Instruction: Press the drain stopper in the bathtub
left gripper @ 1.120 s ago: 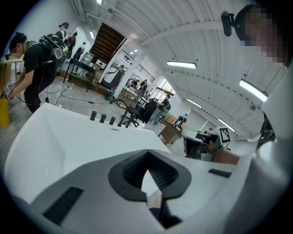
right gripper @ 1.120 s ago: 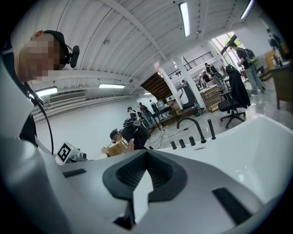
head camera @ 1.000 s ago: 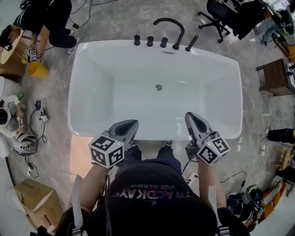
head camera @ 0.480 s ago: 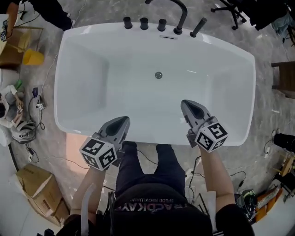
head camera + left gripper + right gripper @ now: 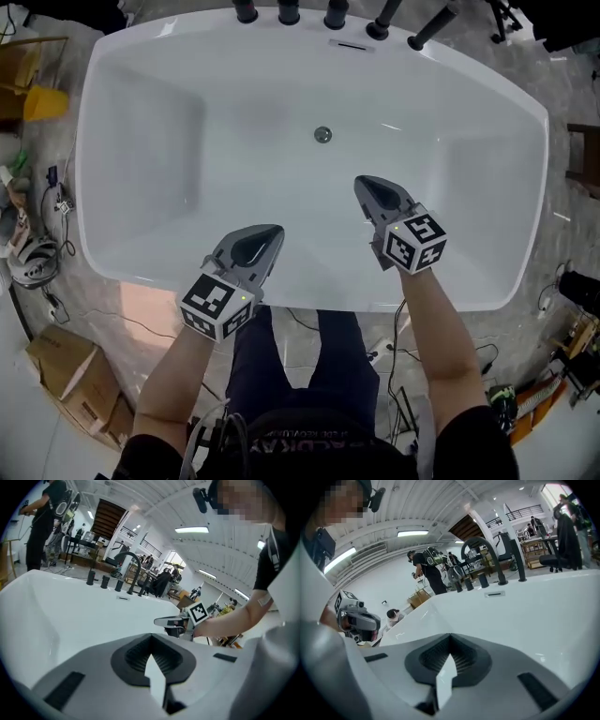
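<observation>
The white bathtub fills the head view, and its small round metal drain stopper sits in the tub floor toward the far side. My right gripper hangs over the tub, shut and empty, its tip a short way in front of the stopper and slightly right of it. My left gripper is also shut and empty, over the near wall of the tub, further from the stopper. The stopper does not show in either gripper view. In the left gripper view the jaws point across the tub at the right gripper.
Black knobs and a black faucet line the far rim above an overflow slot. On the floor left of the tub lie cables, a yellow object and a cardboard box. A wooden stool stands at the right.
The head view has moved forward over the tub. Both grippers have moved from the near rim out over the tub, the right one further toward the stopper.
</observation>
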`<state>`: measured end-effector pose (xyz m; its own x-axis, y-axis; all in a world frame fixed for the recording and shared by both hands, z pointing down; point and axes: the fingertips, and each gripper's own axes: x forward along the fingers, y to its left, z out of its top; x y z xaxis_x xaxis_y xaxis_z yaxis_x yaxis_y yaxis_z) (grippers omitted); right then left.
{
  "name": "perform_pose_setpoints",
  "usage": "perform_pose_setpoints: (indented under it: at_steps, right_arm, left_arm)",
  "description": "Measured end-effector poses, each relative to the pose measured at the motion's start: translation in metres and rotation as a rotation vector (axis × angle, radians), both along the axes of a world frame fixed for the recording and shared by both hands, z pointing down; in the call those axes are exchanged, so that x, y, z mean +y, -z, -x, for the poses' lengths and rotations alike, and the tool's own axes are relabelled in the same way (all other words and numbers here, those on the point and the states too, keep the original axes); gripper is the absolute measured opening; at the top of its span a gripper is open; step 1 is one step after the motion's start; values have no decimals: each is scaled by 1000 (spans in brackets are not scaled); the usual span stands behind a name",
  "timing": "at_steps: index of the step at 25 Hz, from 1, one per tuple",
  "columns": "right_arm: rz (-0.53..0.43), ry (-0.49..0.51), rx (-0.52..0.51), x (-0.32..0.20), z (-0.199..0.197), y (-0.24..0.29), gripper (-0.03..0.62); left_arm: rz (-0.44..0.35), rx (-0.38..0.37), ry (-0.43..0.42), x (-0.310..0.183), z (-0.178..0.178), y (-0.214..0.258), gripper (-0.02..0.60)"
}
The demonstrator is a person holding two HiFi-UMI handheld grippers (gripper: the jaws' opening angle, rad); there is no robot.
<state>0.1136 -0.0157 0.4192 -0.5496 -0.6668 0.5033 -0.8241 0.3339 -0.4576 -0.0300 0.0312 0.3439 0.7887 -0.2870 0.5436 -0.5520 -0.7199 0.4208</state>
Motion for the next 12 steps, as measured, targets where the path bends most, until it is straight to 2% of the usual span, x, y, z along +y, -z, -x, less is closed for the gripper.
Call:
perform_pose_setpoints:
  at_steps: [4, 12]
  right_arm:
    - [36, 16, 47, -14, 3, -46, 12]
    - [145, 3, 117, -51, 1, -154, 11]
  left_arm:
    - [-28, -16, -63, -5, -1, -34, 4]
    - [-54, -5, -118, -17, -5, -90, 3]
